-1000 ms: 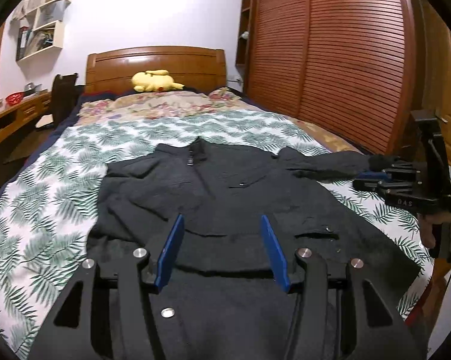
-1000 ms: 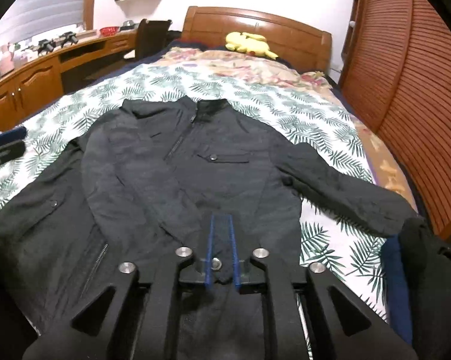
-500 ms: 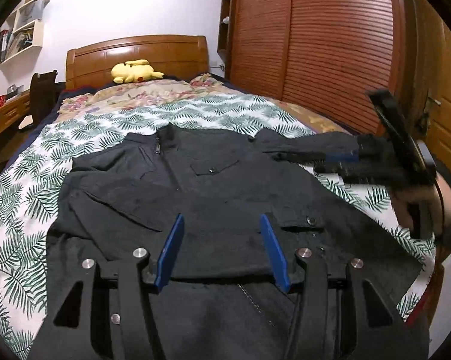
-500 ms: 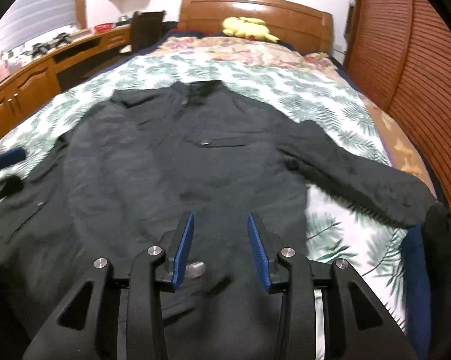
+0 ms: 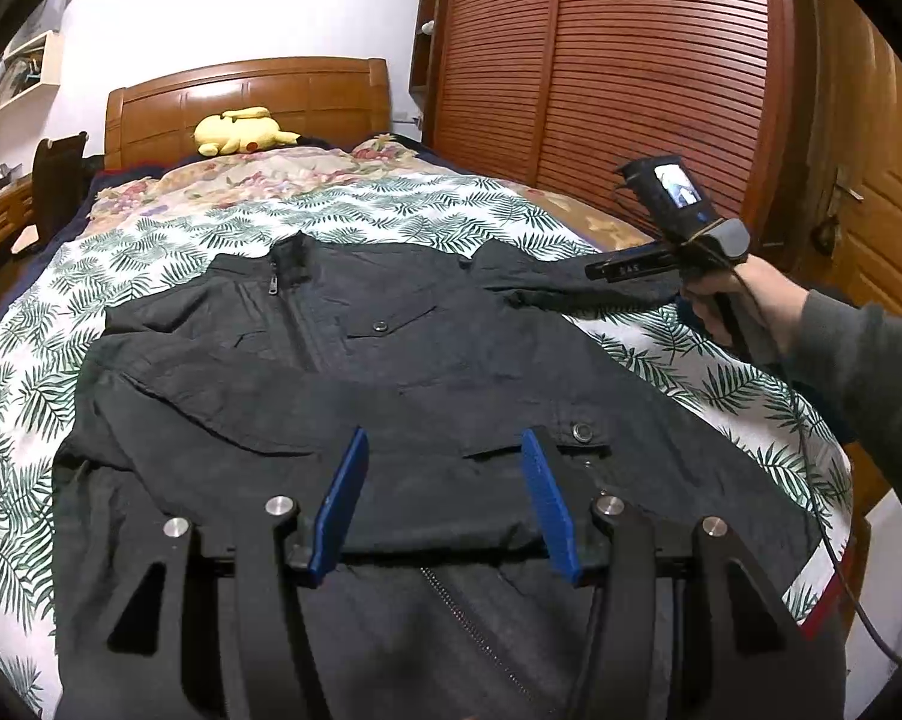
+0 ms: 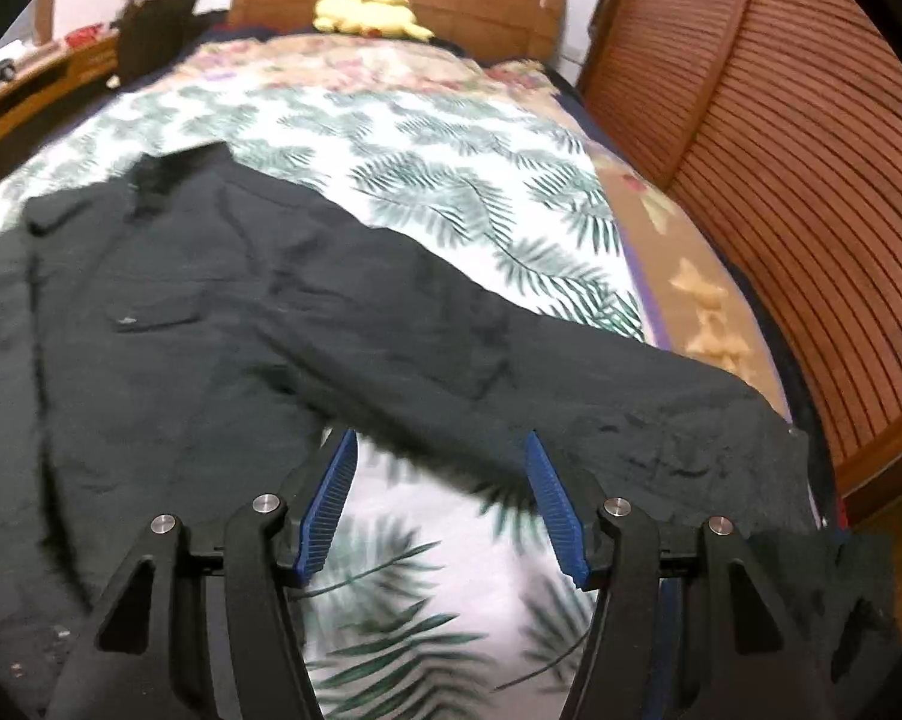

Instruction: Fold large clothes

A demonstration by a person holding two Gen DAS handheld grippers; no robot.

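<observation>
Hand-held gripper on your right (image 6: 438, 504), jaws wide, holds nothing.
Jacket sleeve (image 6: 571, 384) lies just ahead, long axis crosswise; your right is nearer.

Bed (image 5: 42, 372) with white, green palm-leaf cover; floral quilt (image 5: 270, 177) across head end; wooden headboard (image 5: 246, 102) against white wall. Yellow plush toy (image 5: 240, 131) lying on quilt just before headboard. Slatted wooden wardrobe doors (image 5: 649, 72) along bed's right side; panelled door with metal handle (image 5: 844, 195) further right. Dark chair (image 5: 54, 180) and wooden desk (image 6: 24, 102) left of bed; wall shelves (image 5: 18, 72) above, contents too small to tell
</observation>
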